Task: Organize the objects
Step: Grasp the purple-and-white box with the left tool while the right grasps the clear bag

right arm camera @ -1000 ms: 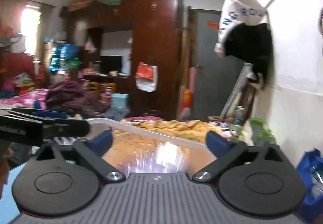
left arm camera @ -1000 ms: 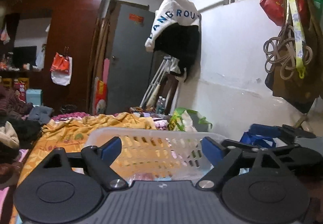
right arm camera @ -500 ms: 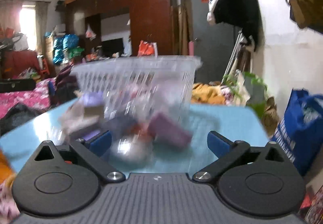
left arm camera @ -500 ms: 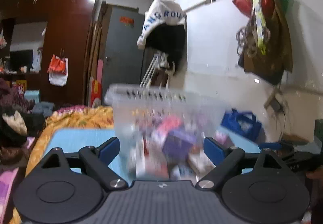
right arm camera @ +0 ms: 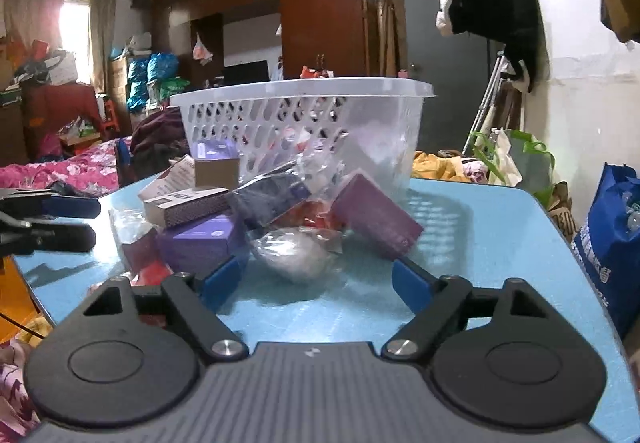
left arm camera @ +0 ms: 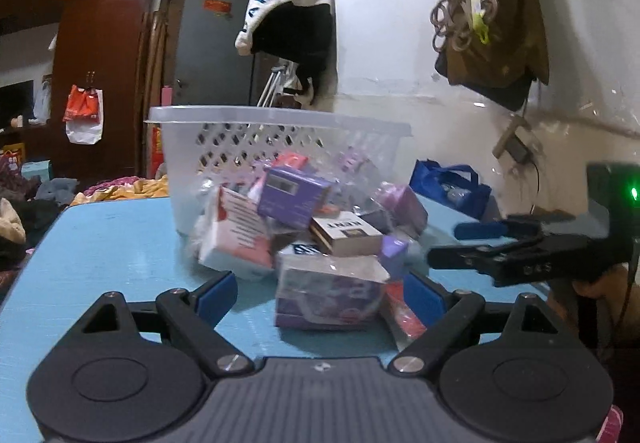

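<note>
A white perforated plastic basket (left arm camera: 280, 139) stands upright on a blue table (left arm camera: 100, 255), also in the right wrist view (right arm camera: 304, 111). In front of it lies a loose pile of small boxes and plastic-wrapped packs: a purple box (left arm camera: 294, 195), a white and pink box (left arm camera: 236, 239), a wrapped purple box (left arm camera: 328, 291), a plum box (right arm camera: 376, 219), a clear wrapped pack (right arm camera: 292, 251). My left gripper (left arm camera: 320, 299) is open and empty, just short of the pile. My right gripper (right arm camera: 316, 283) is open and empty near the clear pack.
A blue bag (right arm camera: 612, 239) stands right of the table. A bed with orange and pink covers (right arm camera: 60, 167) lies beyond the table. Wardrobe (left arm camera: 100, 55) and grey door (left arm camera: 212, 51) are at the back. The right gripper shows in the left wrist view (left arm camera: 504, 247).
The basket was held tilted between both grippers, its contents spilled onto the blue table, and it now stands upright behind the pile. Both grippers have drawn back and are empty.
</note>
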A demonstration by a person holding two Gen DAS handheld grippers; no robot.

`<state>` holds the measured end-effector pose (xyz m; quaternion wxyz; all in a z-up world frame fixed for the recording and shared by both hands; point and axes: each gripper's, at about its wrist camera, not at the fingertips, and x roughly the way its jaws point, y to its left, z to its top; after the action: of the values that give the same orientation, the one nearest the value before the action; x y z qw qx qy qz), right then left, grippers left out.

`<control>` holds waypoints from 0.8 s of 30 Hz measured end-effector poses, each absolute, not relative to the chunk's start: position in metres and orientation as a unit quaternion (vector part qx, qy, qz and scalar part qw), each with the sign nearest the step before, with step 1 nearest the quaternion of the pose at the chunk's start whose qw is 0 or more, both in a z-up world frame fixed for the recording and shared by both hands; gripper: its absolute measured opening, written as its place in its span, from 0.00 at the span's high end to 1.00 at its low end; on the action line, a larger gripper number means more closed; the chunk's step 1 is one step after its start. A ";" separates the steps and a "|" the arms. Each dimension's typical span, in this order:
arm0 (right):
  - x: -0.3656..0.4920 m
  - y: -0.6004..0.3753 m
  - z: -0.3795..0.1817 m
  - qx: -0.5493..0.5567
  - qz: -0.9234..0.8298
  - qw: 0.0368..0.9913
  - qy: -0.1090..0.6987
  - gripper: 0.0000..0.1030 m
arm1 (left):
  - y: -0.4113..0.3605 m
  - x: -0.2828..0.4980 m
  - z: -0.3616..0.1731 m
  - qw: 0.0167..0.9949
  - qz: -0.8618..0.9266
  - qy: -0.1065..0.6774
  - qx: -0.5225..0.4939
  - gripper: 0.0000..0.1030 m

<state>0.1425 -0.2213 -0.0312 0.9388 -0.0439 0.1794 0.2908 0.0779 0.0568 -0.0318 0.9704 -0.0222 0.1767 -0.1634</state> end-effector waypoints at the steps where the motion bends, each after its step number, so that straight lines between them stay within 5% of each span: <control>1: 0.144 -0.216 -0.030 -0.050 0.290 0.938 0.184 0.18 | 0.055 0.079 -0.033 0.970 -0.165 0.178 -0.021 0.11; 11: 0.163 -0.191 -0.025 -0.080 0.280 0.928 0.234 0.20 | 0.057 0.088 -0.040 0.974 -0.127 0.186 -0.021 0.11; 24: 0.175 -0.189 -0.027 -0.080 0.272 0.918 0.277 0.38 | 0.042 0.095 -0.043 0.975 -0.127 0.180 0.002 0.13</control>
<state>0.1752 -0.1887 -0.0266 0.9182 -0.0803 0.2767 0.2718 0.0947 0.0420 -0.0434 0.9755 0.0025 0.1798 -0.1270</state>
